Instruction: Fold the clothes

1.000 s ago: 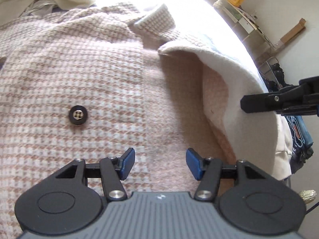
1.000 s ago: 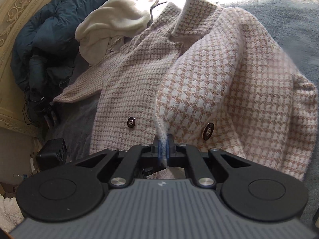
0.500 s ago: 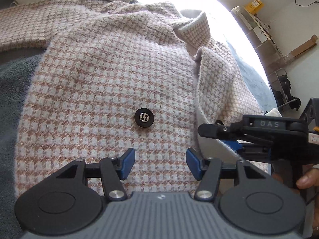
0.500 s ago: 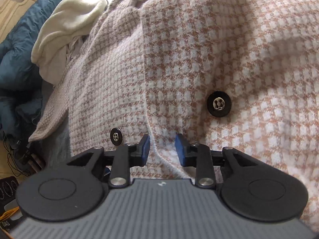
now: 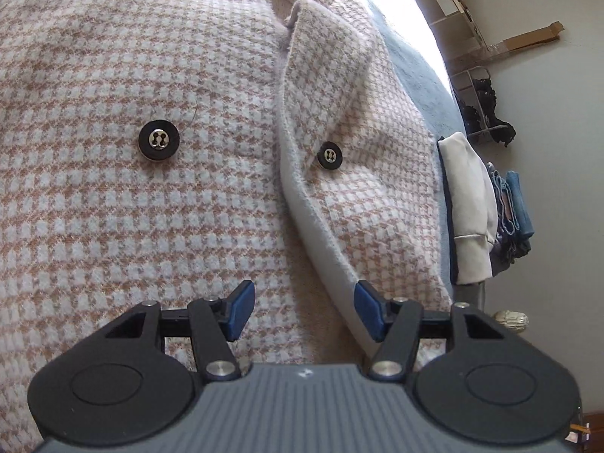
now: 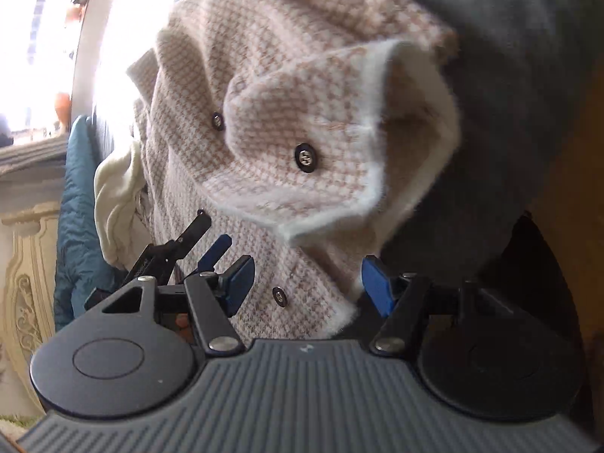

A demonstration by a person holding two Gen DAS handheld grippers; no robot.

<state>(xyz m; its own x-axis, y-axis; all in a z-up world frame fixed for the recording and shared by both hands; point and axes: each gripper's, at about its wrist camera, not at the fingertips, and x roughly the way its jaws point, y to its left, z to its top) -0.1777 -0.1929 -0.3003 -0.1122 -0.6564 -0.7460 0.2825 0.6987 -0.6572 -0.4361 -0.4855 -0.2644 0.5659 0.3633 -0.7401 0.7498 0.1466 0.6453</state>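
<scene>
Both the left gripper (image 5: 302, 309) and the right gripper (image 6: 305, 283) hover spread wide, holding nothing, just above the houndstooth jacket (image 5: 151, 207) on the grey bed (image 6: 528, 56).

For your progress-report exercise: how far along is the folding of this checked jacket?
Done: the checked jacket lies spread, front panels closed over each other. In hand: nothing; the left claw and right claw are open. Left: a front corner is rumpled, and no fold shows.
</scene>
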